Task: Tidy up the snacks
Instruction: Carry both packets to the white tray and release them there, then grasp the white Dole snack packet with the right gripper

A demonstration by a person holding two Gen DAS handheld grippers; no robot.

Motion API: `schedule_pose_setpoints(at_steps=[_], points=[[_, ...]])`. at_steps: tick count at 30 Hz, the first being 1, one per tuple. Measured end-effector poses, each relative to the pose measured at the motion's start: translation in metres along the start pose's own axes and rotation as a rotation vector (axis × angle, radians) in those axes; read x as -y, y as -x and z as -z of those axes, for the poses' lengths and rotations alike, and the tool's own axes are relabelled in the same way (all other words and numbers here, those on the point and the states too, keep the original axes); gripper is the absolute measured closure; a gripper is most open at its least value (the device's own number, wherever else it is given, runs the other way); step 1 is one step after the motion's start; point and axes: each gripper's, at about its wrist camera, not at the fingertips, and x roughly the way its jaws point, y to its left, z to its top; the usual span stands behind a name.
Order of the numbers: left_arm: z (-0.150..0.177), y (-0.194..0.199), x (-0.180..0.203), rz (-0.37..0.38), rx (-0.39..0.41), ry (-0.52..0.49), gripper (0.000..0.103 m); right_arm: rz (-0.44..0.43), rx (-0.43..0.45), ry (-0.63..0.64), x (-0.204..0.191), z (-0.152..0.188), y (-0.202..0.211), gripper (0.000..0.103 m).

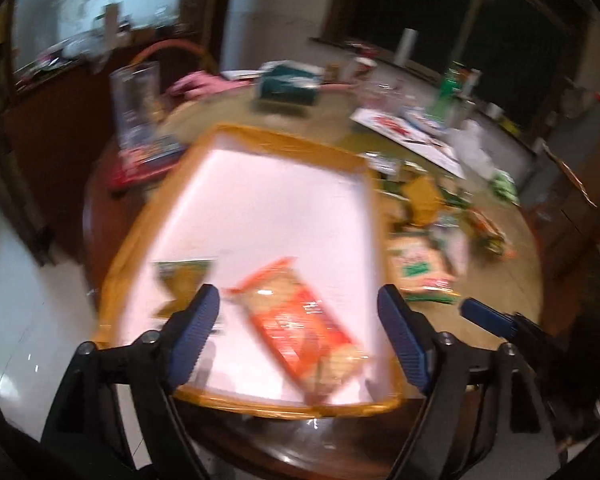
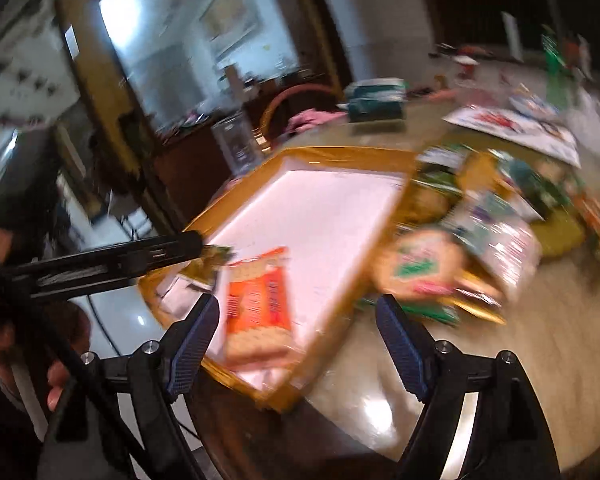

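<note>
A white tray with an orange-brown rim (image 1: 284,140) (image 2: 340,154) lies on the round table. An orange cracker packet (image 1: 300,328) (image 2: 258,304) lies in its near part, with a green and yellow packet (image 1: 182,284) (image 2: 216,256) beside it at the left. My left gripper (image 1: 300,332) is open and empty, above the tray's near edge. My right gripper (image 2: 298,336) is open and empty, above the tray's near right corner; its fingertip (image 1: 484,314) shows in the left wrist view. Both views are motion-blurred.
A heap of loose snack packets (image 1: 428,256) (image 2: 460,240) lies right of the tray. A clear jar (image 1: 134,100) (image 2: 238,144), a teal tissue box (image 1: 288,84) (image 2: 374,100), papers (image 1: 412,132) and a green bottle (image 1: 446,88) stand farther back. The table edge (image 2: 260,420) is near.
</note>
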Motion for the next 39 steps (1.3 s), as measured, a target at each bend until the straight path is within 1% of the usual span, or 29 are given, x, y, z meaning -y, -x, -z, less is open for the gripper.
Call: schedule_pose_setpoints(at_steps=[2,4,5,8,11,12,15,17,19,21,22,23,26,28,31,33,36,39], points=[[0.001,-0.005,0.018,0.030,-0.015,-0.033,0.020,0.034,-0.006,-0.041,0.026,0.003,0.008,0.022],[0.005,-0.017,0.037,0.098,-0.065,-0.051,0.020,0.052,-0.007,-0.059,0.048,0.001,0.016,0.022],[0.006,-0.024,0.047,0.118,-0.089,-0.065,0.020,0.058,-0.004,-0.051,0.057,-0.003,0.021,0.022],[0.010,-0.037,0.072,0.161,-0.118,-0.121,0.020,0.062,-0.003,-0.017,0.074,-0.016,0.027,0.022],[0.013,-0.052,0.096,0.197,-0.157,-0.171,0.020,0.035,-0.042,0.015,0.092,-0.038,0.017,0.022],[0.013,-0.055,0.101,0.193,-0.165,-0.184,0.020,0.043,-0.048,0.026,0.096,-0.047,0.011,0.022],[0.015,-0.069,0.109,0.162,-0.203,-0.204,0.020,0.015,-0.095,0.066,0.105,-0.074,-0.015,0.022],[0.017,-0.072,0.114,0.157,-0.196,-0.212,0.020,0.000,-0.139,0.112,0.106,-0.079,-0.034,0.022],[0.015,-0.082,0.120,0.129,-0.215,-0.225,0.020,-0.023,-0.170,0.147,0.108,-0.076,-0.046,0.022],[0.011,-0.091,0.118,0.134,-0.236,-0.211,0.020,-0.053,-0.195,0.166,0.103,-0.072,-0.050,0.022],[0.010,-0.091,0.116,0.128,-0.229,-0.203,0.020,-0.054,-0.198,0.175,0.102,-0.070,-0.049,0.022],[0.008,-0.092,0.113,0.119,-0.232,-0.191,0.020,-0.043,-0.202,0.184,0.100,-0.067,-0.048,0.022],[0.002,-0.093,0.099,0.091,-0.200,-0.153,0.020,-0.011,-0.203,0.228,0.095,-0.052,-0.041,0.022],[0.001,-0.092,0.094,0.075,-0.199,-0.144,0.020,-0.002,-0.210,0.213,0.100,-0.045,-0.038,0.022],[-0.002,-0.088,0.088,0.105,-0.214,-0.116,0.020,-0.003,-0.213,0.183,0.107,-0.036,-0.030,0.022],[-0.004,-0.082,0.083,0.129,-0.197,-0.093,0.020,-0.006,-0.210,0.163,0.111,-0.030,-0.024,0.022],[-0.007,-0.078,0.079,0.153,-0.196,-0.063,0.020,0.036,-0.212,0.132,0.123,-0.017,-0.014,0.022],[-0.007,-0.079,0.085,0.148,-0.199,-0.080,0.020,0.075,-0.206,0.096,0.133,-0.007,-0.003,0.022]])
